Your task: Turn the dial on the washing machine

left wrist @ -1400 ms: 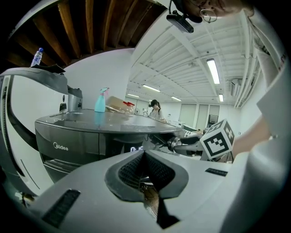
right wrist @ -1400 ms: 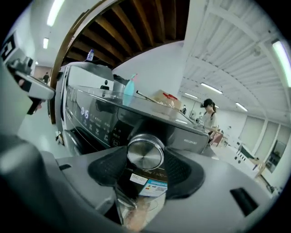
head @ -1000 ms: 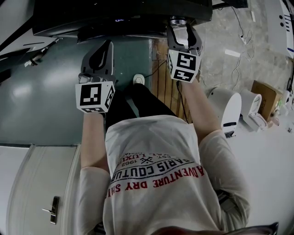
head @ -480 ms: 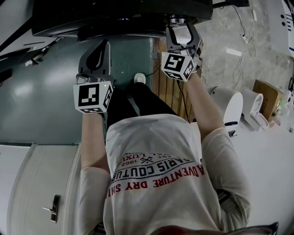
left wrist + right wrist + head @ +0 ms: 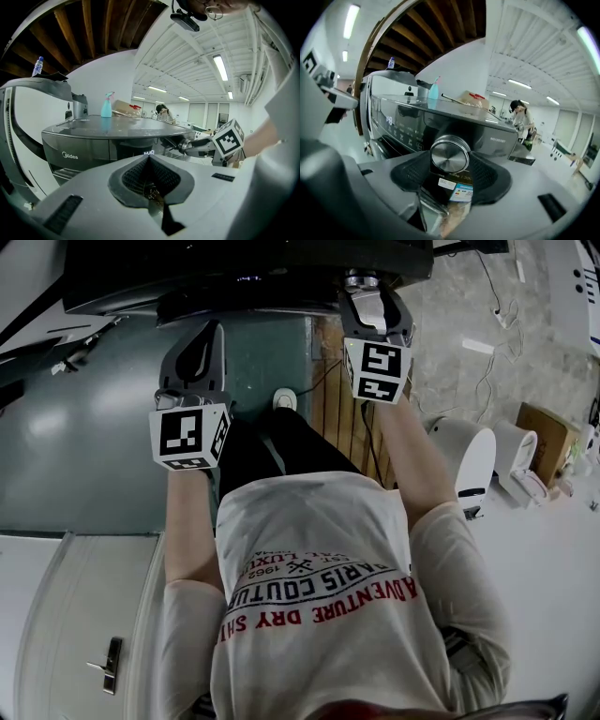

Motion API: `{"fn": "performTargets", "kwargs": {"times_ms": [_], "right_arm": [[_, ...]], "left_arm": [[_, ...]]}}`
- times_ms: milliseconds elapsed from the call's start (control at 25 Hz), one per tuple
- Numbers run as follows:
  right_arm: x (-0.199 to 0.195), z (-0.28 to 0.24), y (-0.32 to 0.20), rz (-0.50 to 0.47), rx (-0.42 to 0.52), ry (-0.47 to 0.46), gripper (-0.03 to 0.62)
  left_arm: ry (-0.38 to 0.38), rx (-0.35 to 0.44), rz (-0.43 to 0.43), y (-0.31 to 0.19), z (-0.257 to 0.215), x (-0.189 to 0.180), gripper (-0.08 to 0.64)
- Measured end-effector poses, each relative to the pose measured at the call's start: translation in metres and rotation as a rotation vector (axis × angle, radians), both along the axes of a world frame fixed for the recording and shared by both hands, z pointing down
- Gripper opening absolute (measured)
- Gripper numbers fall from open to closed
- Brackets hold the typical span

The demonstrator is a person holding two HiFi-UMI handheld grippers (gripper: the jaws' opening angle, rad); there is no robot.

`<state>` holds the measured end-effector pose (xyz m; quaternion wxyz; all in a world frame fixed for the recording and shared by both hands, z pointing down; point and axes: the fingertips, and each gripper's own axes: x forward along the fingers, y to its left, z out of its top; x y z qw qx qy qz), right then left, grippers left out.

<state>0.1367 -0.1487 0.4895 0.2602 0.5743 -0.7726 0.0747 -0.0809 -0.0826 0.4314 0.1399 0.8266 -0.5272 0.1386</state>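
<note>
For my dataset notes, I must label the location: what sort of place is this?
Probably a lab or test hall, not a home: a washing machine under long ceiling strip lights in a wide white room, loose cables on the floor.

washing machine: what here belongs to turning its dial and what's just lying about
For the job: dial; washing machine; right gripper, jaws just closed further, pads on the dial.
Lying about: spray bottle on the machine; box on the floor; left gripper, shut, empty.
</note>
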Motion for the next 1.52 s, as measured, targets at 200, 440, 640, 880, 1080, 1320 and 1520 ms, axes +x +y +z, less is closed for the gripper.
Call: {"fn": "performTargets", "kwargs": {"times_ms": [200, 440, 640, 880, 1080, 1320, 1520], "right_arm": [[0.003, 0.003, -0.001, 0.019, -0.028, -0.099, 0.276], [-0.003, -0.010, 0.003, -0.017, 0.065, -0.034, 0.279], [-0.007, -0.006, 0.008, -0.090, 0.129, 0.173, 0.288], [-0.007, 0.001, 0.005, -0.139, 0.177, 0.359, 0.288], [-0.008, 0.002, 0.001, -0.140, 0.175, 0.384, 0.284], [-0.007, 0.001, 0.001, -0.081, 0.101, 0.236, 0.279], [-0.004, -0.004, 0.000, 0.005, 0.017, 0.016, 0.276]], "left_arm": [[-0.024, 0.003, 0.017, 0.000, 0.000, 0.002, 0.016], [-0.022, 0.004, 0.023, 0.001, 0.000, 0.002, 0.015], [-0.021, -0.007, 0.032, 0.003, 0.003, 0.004, 0.016], [-0.029, -0.009, 0.049, 0.004, 0.006, 0.007, 0.017], [-0.026, -0.015, 0.048, 0.004, 0.010, 0.006, 0.017], [-0.025, -0.013, 0.047, 0.005, 0.009, 0.006, 0.017], [-0.031, -0.001, 0.065, 0.005, 0.003, 0.010, 0.017]]}}
